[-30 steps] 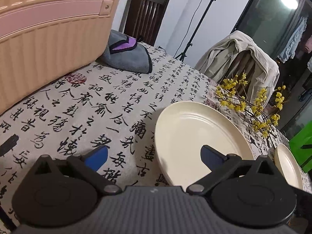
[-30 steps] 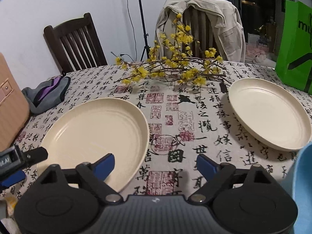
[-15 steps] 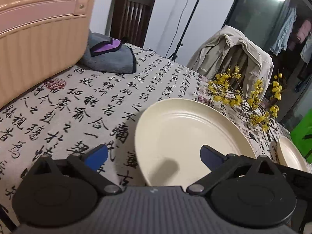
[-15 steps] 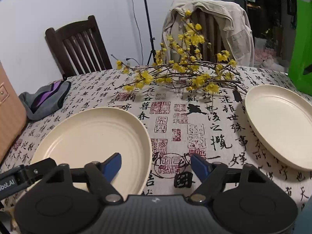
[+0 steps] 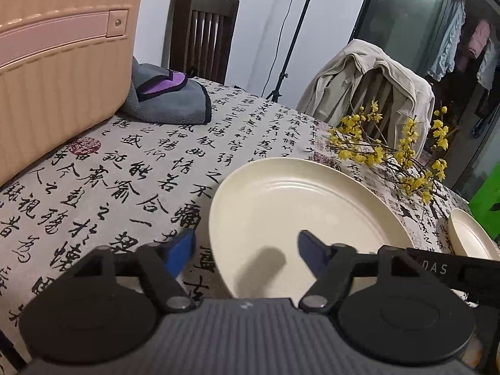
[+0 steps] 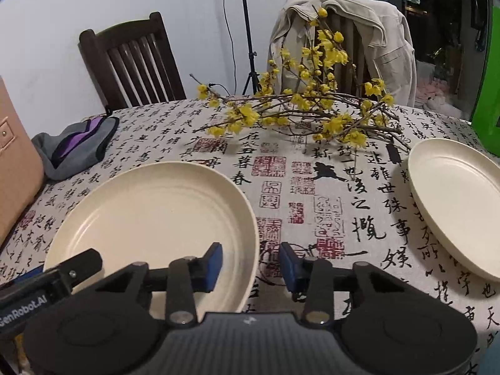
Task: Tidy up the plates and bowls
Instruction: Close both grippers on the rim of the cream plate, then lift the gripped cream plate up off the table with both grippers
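**Two cream plates on a calligraphy-covered tabletop, both grippers open at the near plate's rim**

The tabletop [image 6: 312, 187] is covered by a cloth printed with black calligraphy and red seals. At its left edge a tall ribbed beige case [image 5: 56, 72] is stood, with a grey and purple folded cloth [image 5: 170, 100] lying against its base. Two dark wooden chairs are seen beyond the far edge; over one a beige jacket [image 6: 343, 40] is draped.

The larger cream plate [image 6: 150, 215] is laid flat near the front edge, left of centre. A broad strip of bare cloth is left between it and the smaller cream plate [image 6: 456, 200], which is set well apart toward the right edge. Behind both, a spray of yellow-flowered branches [image 6: 306, 109] is laid across the tabletop, its twigs ending near the smaller plate's far rim.

The left gripper [image 5: 245, 251] is held at the larger plate's left rim; its jaws are spread wide, one blue pad over the cloth and the other over the plate's interior, nothing being gripped. The right gripper [image 6: 250, 264] is held at the same plate's near right rim with jaws apart but narrower; one pad sits over the plate, the other over the cloth, the rim lying between them. Contact with the rim cannot be told.
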Available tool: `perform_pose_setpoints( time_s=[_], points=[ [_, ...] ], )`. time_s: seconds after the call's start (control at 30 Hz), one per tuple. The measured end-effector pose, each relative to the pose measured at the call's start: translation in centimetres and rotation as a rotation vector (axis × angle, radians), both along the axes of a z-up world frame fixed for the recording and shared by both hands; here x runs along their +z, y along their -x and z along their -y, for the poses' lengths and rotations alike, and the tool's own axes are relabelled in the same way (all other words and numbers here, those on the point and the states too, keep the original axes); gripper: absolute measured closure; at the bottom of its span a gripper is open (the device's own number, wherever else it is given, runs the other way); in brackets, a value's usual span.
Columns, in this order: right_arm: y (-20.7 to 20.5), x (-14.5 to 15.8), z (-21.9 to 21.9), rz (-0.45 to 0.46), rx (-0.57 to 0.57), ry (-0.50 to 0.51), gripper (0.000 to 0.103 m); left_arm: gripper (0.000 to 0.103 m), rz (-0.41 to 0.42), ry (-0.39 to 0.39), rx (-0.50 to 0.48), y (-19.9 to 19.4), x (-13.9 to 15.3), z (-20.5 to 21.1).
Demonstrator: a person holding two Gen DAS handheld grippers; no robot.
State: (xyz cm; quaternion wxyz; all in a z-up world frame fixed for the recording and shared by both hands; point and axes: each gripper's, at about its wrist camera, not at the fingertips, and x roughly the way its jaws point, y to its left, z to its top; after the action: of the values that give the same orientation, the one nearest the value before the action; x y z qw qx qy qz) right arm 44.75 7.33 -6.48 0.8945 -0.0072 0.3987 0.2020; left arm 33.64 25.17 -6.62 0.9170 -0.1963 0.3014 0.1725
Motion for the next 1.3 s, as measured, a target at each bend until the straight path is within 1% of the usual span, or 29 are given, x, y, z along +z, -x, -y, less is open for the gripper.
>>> perform_pose_setpoints(
  time_s=[0.03,0.1,0.13,0.2,0.23,0.33,0.47,0.63,0.83,0.9,1.0,1.1,1.3],
  points=[
    [0.0,0.0,0.0,-0.001,0.001,-0.003,0.065,0.048,0.001,0.0,-0.006,0.0,0.0,0.0],
    [0.0,0.0,0.1,-0.002,0.002,0.0,0.066,0.056,-0.008,-0.01,-0.012,-0.2,0.0,0.1],
    [0.1,0.0,0.1,-0.002,0.005,0.001,0.071,0.061,-0.01,-0.013,-0.01,-0.2,0.0,0.1],
    [0.2,0.1,0.1,-0.009,0.012,-0.017,0.079,0.067,-0.013,-0.018,-0.003,-0.2,-0.1,0.0],
    [0.2,0.1,0.1,-0.01,0.008,-0.016,0.079,0.068,-0.011,-0.012,-0.001,-0.2,-0.1,-0.2],
    [0.5,0.1,0.0,0.003,0.012,-0.004,0.079,0.069,-0.008,0.006,0.002,-0.1,-0.1,-0.5],
    [0.8,0.1,0.0,0.008,0.013,-0.001,0.079,0.069,-0.011,-0.003,0.004,-0.1,-0.1,-0.5],
    [0.9,0.1,0.2,0.001,0.017,-0.018,0.081,0.069,-0.014,0.007,0.011,0.0,0.1,-0.6],
    [1.4,0.1,0.3,0.011,0.026,-0.016,0.082,0.069,-0.016,0.024,0.02,0.1,0.1,-0.8],
    [1.6,0.0,0.2,0.013,0.026,-0.018,0.082,0.069,-0.016,0.016,0.023,0.2,0.2,-0.9],
    [2.0,0.1,0.2,0.021,0.034,-0.014,0.082,0.069,-0.014,0.015,0.028,0.3,0.3,-1.0],
    [2.5,0.5,0.2,0.041,0.043,-0.003,0.082,0.071,-0.009,0.033,0.03,0.5,0.4,-1.2],
    [3.4,1.1,0.9,0.054,0.062,-0.007,0.082,0.071,-0.001,0.016,0.012,0.8,1.0,-0.9]
  ],
)
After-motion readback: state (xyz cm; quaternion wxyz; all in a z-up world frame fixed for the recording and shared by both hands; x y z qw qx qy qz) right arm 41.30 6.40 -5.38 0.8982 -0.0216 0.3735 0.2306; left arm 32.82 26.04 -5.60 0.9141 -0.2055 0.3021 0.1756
